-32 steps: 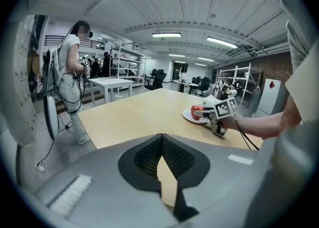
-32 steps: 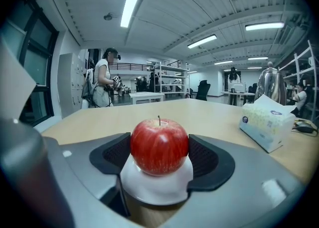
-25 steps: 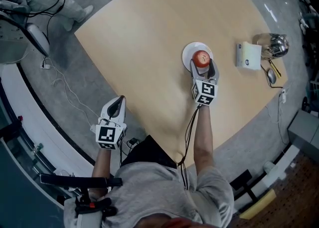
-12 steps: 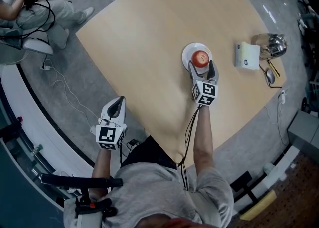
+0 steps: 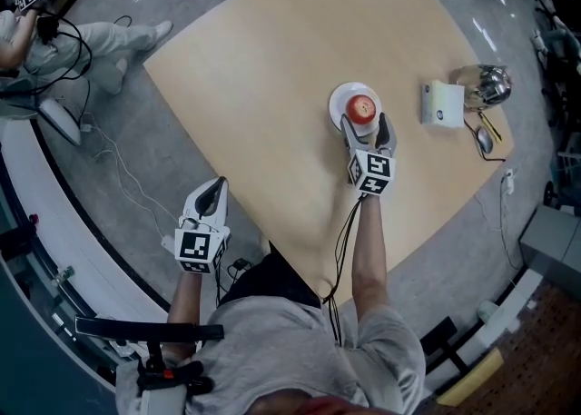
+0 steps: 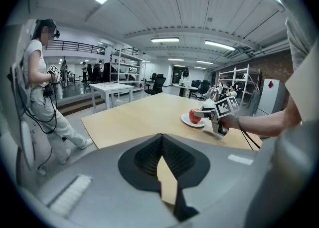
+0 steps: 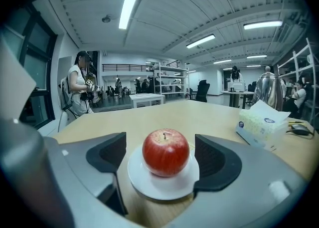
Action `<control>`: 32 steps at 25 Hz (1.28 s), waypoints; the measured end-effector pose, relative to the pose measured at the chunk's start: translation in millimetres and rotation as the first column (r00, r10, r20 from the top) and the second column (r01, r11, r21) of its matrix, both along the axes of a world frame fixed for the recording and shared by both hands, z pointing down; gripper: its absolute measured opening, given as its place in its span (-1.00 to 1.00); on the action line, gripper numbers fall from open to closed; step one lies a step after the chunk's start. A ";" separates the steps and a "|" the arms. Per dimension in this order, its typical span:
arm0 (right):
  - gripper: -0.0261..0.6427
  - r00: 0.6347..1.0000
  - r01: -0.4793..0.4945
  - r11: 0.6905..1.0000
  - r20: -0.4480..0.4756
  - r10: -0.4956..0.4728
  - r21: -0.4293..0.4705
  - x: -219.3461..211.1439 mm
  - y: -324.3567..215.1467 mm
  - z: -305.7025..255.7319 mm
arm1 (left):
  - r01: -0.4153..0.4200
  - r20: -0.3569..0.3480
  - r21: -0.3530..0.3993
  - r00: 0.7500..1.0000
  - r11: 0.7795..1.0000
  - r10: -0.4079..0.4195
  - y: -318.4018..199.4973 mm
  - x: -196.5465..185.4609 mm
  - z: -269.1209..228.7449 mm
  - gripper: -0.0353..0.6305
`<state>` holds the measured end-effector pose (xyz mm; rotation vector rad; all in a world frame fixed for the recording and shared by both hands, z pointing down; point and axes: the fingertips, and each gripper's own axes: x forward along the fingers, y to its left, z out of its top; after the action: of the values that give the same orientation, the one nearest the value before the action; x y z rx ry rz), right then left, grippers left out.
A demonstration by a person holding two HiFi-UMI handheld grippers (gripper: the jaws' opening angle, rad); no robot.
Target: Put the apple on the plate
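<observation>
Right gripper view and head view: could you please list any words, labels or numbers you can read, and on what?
Tissue box: round blue logos, print too small to read.
Marker cubes: black-and-white square patterns, no words.
No other text is visible.

gripper poses
right gripper (image 5: 368, 123) jaws spread wide, arm stretched forward; left gripper (image 5: 215, 183) jaws together, arm drawn back.
</observation>
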<state>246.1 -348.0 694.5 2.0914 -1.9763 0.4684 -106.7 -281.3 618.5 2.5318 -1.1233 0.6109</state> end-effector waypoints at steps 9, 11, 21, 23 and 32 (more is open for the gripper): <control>0.30 1.000 0.008 1.000 -0.011 -0.008 0.019 -4.0 14.4 -25.6 | 0.002 -0.018 0.038 1.000 0.999 -0.001 5.6 -3.8 -18.3 -0.84; 0.28 1.000 0.008 1.000 -0.016 -0.008 0.023 -4.3 19.3 -32.1 | 0.002 -0.023 0.047 1.000 0.999 -0.001 6.9 -3.6 -23.3 -0.84; 0.12 1.000 0.012 0.999 -0.022 -0.011 0.043 -12.4 44.8 -60.1 | 0.000 -0.046 0.095 0.999 0.996 0.004 17.1 -5.4 -46.7 -0.84; 0.08 1.000 0.015 0.999 -0.020 -0.014 0.050 -14.9 50.5 -66.1 | 0.001 -0.050 0.103 0.999 0.995 0.004 18.7 -4.6 -52.9 -0.84; -0.15 0.999 0.037 0.995 -0.023 -0.035 0.094 -36.3 83.2 -99.7 | -0.002 -0.070 0.138 0.997 0.990 0.012 33.3 -11.6 -65.6 -0.84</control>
<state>209.9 -264.9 594.8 2.1026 -2.0584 0.3512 -118.3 -248.0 552.9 2.6524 -1.1694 0.4556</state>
